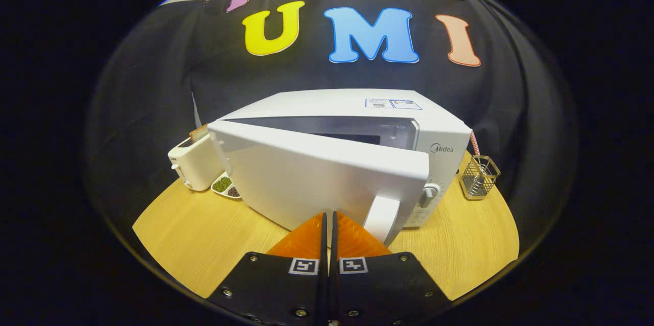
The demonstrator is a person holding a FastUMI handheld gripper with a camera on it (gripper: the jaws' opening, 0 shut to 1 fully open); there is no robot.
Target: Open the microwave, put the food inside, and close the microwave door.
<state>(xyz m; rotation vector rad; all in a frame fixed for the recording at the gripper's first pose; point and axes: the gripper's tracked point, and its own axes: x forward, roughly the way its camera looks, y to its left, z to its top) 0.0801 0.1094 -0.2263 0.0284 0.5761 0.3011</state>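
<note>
Microwave (357, 157), white, is sitting near the middle of the round wooden table (204, 239), and its door (327, 183) is standing partly ajar, hinged on the toaster side so that the free edge with the white handle (380, 218) is swinging out toward the camera. Through the gap above the door, the dark cavity is showing, though nothing inside it can be made out.

The gripper (329, 218) is pointing at the lower face of the door, just beside the handle, with its two orange fingers (306, 236) pressed together so that only a thin dark slit is separating them; they are holding nothing. The tips appear to be touching or nearly touching the door panel, but contact cannot be confirmed. Keeping the fingers together probably makes a stiff blunt tip for pushing on the door; whether it is being opened or pushed shut cannot be told.

A cream toaster (191, 162) is standing to the hinge side of the oven, with a small divided dish of green and dark grains (226, 185) lying between the two. On the far side, past the control dials (429, 195), a wire holder (477, 178) is standing with a striped straw rising from it. Which item counts as the food is not clear; the dish is the likeliest candidate.
</note>
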